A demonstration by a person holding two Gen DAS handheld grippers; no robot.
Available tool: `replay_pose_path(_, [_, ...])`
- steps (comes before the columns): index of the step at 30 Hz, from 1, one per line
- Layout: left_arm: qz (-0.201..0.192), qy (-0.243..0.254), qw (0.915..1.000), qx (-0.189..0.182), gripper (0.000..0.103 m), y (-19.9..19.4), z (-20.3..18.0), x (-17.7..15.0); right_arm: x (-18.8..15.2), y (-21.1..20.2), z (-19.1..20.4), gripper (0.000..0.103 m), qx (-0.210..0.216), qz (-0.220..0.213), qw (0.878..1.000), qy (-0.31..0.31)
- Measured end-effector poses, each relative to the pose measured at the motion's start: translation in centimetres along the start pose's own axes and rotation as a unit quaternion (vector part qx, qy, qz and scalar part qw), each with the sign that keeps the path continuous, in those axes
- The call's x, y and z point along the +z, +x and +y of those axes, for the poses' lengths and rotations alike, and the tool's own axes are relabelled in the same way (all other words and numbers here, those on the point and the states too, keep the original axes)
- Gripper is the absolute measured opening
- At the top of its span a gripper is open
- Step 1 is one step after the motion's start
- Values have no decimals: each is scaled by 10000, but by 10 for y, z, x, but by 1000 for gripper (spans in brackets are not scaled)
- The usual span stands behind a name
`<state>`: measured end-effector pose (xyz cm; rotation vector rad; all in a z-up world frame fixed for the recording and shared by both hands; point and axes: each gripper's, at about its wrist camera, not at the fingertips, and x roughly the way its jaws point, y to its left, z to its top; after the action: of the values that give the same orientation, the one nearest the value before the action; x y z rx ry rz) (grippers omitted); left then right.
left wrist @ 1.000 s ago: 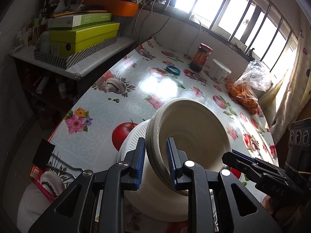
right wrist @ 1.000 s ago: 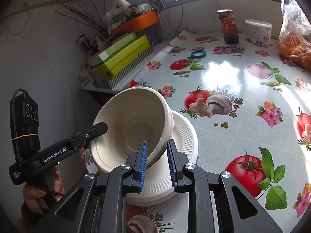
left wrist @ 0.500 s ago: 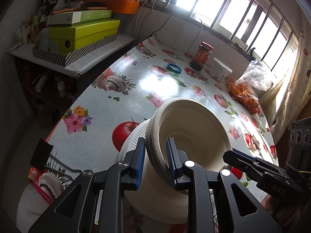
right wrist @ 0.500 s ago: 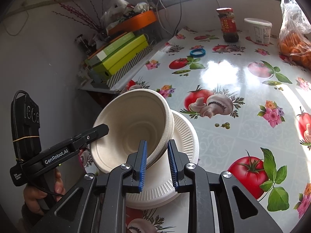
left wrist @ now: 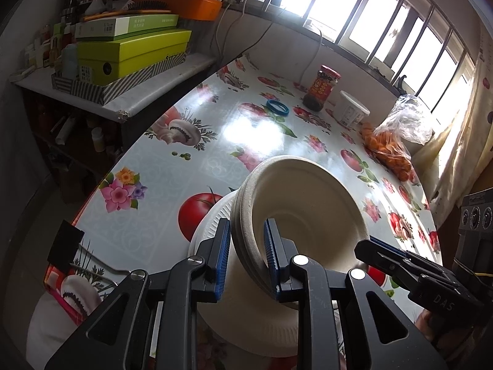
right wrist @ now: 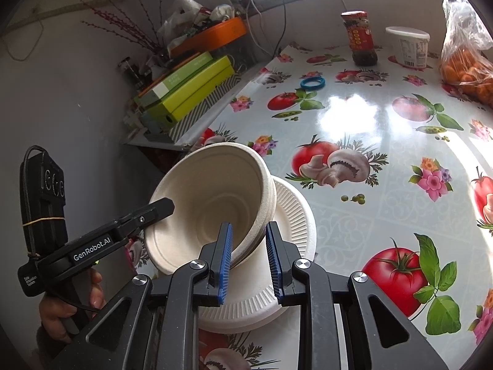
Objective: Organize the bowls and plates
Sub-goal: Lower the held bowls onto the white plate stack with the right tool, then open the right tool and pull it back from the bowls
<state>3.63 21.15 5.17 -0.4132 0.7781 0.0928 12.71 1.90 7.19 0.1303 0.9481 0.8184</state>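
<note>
Bowls go on the plates

Both claws, left gripper (left wrist: 245, 254) and right gripper (right wrist: 248, 257), pinch the tipped bowl stack (right wrist: 212, 206) over the plates (right wrist: 292, 215) (paper ones). Next: lower it flat.

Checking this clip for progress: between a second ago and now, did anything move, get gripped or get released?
Almost nothing changed. The stack of bowls stays tilted over the paper plates, with the left gripper and right gripper each still straddling its rim at opposite sides. Nothing was let go. The jar, the white tub and the blue ring lie where they did.
</note>
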Motion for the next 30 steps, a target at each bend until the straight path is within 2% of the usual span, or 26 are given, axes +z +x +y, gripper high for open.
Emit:
replay_pose_path(5, [15, -1, 10000, 12, 23, 1, -1, 0, 0, 0, 0, 25, 19, -1, 10000, 9])
replay_pose_path(10, [59, -60, 10000, -10, 29, 3, 1, -1, 1, 0, 0, 38, 57, -37, 10000, -5])
replay_pose_path(17, [56, -49, 10000, 8, 29, 3, 1, -1, 0, 0, 2, 39, 43, -57, 10000, 24])
replay_pose_path(19, [50, -45, 10000, 6, 33, 3, 0, -2, 0, -1, 1, 40, 45, -76, 10000, 44])
replay_pose_path(21, [55, -73, 10000, -20, 50, 3, 1, -2, 0, -1, 2, 41, 35, -83, 9999, 52])
replay_pose_path(30, [38, -99, 9999, 37, 51, 0, 4, 1, 0, -3, 1, 46, 40, -133, 9999, 50])
